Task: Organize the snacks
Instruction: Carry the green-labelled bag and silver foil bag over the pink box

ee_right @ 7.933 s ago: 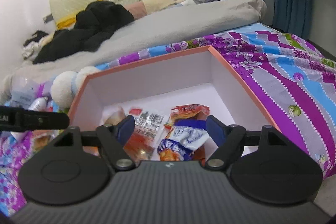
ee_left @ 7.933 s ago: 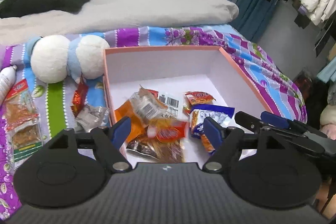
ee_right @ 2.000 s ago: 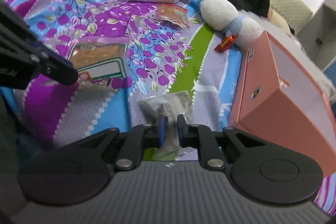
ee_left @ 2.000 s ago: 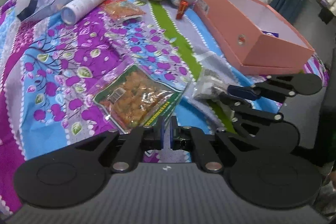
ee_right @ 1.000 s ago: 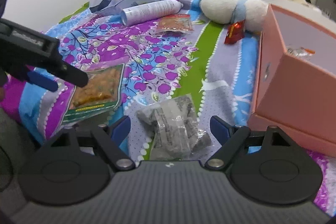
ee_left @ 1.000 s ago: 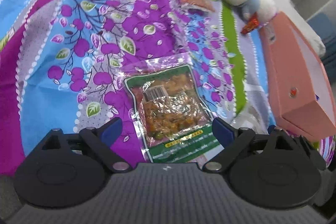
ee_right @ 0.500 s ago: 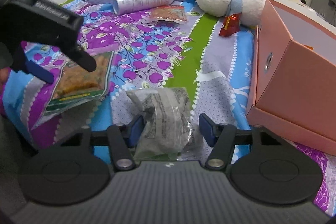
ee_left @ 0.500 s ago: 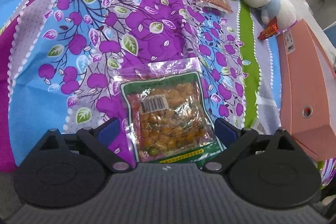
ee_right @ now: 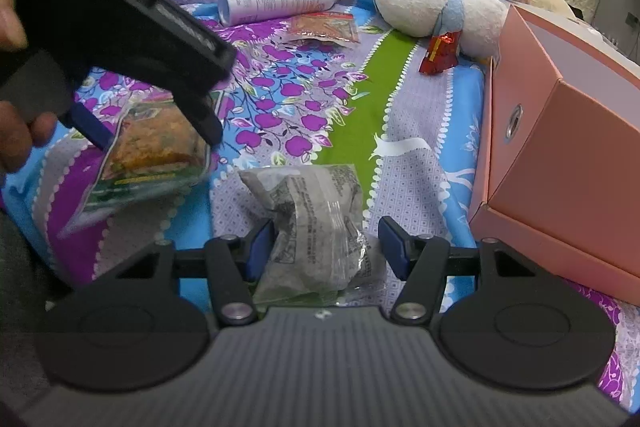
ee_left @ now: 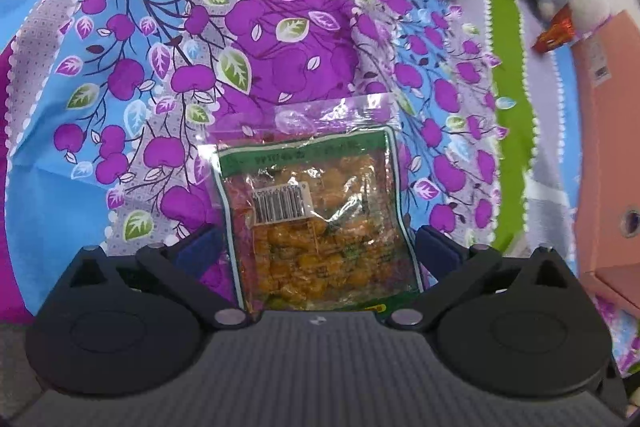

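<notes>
Spread over the bed is a purple, blue and green floral bedsheet point(ee_left: 248, 39) on which the loose snacks are scattered. The left gripper point(ee_left: 318, 247) has been brought down over the flat clear packet of orange snack pieces with a green border point(ee_left: 320, 223), and its jaws have just been opened to their widest; the packet lies between them, untouched by either pad. The right gripper point(ee_right: 326, 247) has been kept over the crumpled clear bag of grey contents point(ee_right: 312, 223), its jaws having been narrowed from a wider spread and then held: one pad is just beside the bag, the other is seen apart from it, so nothing is gripped yet. The salmon-pink cardboard box point(ee_right: 568, 163) stands off to the right of both grippers. Both pick-ups are judged ready, with only closing and carrying to the box left
</notes>
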A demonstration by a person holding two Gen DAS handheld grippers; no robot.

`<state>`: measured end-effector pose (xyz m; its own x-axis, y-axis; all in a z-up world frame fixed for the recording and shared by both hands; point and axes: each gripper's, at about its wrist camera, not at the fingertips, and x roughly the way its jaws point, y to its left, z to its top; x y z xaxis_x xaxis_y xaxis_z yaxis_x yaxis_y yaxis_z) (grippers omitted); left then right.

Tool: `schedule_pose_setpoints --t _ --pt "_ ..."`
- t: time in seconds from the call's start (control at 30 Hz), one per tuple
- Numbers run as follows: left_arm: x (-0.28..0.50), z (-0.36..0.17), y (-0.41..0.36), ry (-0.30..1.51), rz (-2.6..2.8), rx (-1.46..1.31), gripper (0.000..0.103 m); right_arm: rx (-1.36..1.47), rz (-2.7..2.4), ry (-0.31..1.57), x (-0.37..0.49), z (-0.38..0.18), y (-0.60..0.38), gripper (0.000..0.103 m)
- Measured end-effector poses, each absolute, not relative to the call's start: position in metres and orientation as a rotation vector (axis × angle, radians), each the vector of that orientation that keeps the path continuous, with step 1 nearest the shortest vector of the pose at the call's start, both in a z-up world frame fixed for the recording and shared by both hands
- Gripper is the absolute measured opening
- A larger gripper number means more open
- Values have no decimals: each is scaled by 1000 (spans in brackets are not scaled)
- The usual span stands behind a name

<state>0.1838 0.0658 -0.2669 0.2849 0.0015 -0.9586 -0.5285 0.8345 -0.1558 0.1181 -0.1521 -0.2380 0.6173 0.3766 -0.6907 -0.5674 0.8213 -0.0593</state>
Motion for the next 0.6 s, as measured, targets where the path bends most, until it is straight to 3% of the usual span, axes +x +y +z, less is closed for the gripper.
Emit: schedule_pose_setpoints --t 0.37,0.6 --pt "184 -265 60 1242 375 -428 99 -268 549 724 119 -238 -154 58" --pt "167 -252 70 1170 334 -469 74 -257 530 728 119 -236 -154 55"
